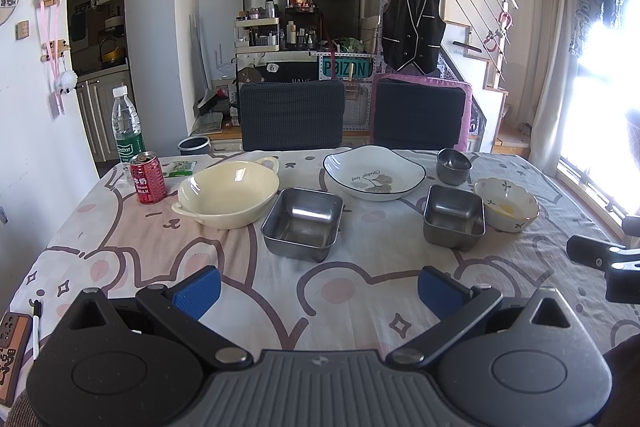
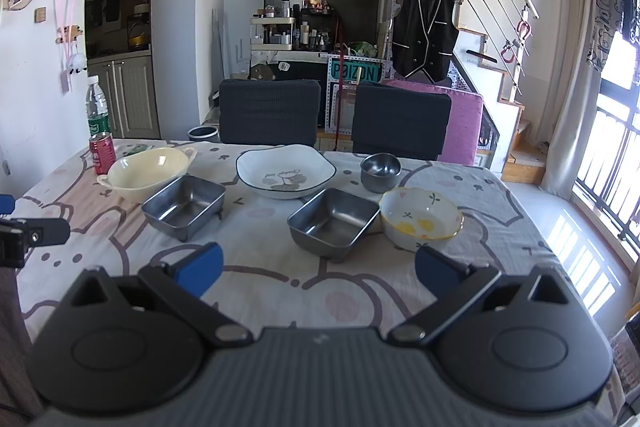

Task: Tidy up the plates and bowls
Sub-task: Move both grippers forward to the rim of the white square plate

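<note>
On the cartoon tablecloth stand a cream two-handled bowl, a white plate with a leaf print, two square steel dishes, a small round steel bowl and a floral ceramic bowl. My left gripper hangs open above the near cloth, short of the left steel dish. My right gripper is open too, just short of the right steel dish and floral bowl. Neither holds anything.
A red drink can, a water bottle and a green packet sit at the far left corner. Two dark chairs stand behind the table. A phone and pen lie at the near left edge.
</note>
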Tool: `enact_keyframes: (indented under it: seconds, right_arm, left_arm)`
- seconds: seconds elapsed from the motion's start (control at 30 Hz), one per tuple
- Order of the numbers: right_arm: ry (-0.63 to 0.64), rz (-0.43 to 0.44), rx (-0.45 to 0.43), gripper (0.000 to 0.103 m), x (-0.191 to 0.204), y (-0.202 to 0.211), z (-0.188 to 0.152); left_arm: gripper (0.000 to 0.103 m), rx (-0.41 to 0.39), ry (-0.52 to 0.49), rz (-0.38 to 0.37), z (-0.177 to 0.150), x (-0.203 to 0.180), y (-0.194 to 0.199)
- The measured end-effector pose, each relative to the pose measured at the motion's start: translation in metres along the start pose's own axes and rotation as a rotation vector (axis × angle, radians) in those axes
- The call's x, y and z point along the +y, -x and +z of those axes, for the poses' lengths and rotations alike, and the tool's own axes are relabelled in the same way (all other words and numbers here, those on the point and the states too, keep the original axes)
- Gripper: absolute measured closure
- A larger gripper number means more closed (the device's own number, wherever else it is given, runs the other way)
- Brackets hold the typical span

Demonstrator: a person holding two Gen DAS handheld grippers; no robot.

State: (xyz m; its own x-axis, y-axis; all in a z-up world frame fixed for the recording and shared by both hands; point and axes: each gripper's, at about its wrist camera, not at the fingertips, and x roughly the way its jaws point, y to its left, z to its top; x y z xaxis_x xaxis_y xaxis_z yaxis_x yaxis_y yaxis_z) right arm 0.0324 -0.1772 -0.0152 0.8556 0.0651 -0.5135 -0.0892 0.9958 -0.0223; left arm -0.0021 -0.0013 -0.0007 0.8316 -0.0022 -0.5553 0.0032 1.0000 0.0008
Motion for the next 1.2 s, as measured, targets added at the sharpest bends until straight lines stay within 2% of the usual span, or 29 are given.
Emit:
enact_keyframes:
  seconds: [0.23, 0.37, 0.5, 0.77, 0.93, 1.2]
  right_arm:
    - [-0.006, 0.016, 0.009, 0.000, -0.001, -0.002, 0.000]
    - [-0.011, 0.057, 0.033, 0.000, -0.006, -0.011, 0.012]
    - [0.032, 0.109, -0.030, 0.000, -0.009, -0.016, 0.032]
    - [0.141, 0.099, -0.130, 0.000, -0.009, -0.045, 0.077]
    - [0.209, 0.091, -0.158, 0.000, -0.009, -0.067, 0.100]
    - [0.277, 0.128, -0.172, 0.000, -0.008, -0.125, 0.134]
  left_arm:
    - [0.000, -0.006, 0.022, 0.029, 0.007, -0.001, -0.002]
    - [0.000, -0.020, 0.044, 0.011, 0.016, -0.001, -0.004]
    - [0.000, -0.050, 0.035, 0.013, 0.029, -0.003, -0.007]
    - [0.000, -0.091, 0.102, 0.027, 0.068, 0.007, -0.024]
    - [0.000, -0.115, 0.110, 0.046, 0.098, 0.010, -0.045]
    - [0.000, -0.073, 0.159, 0.065, 0.130, 0.003, -0.103]
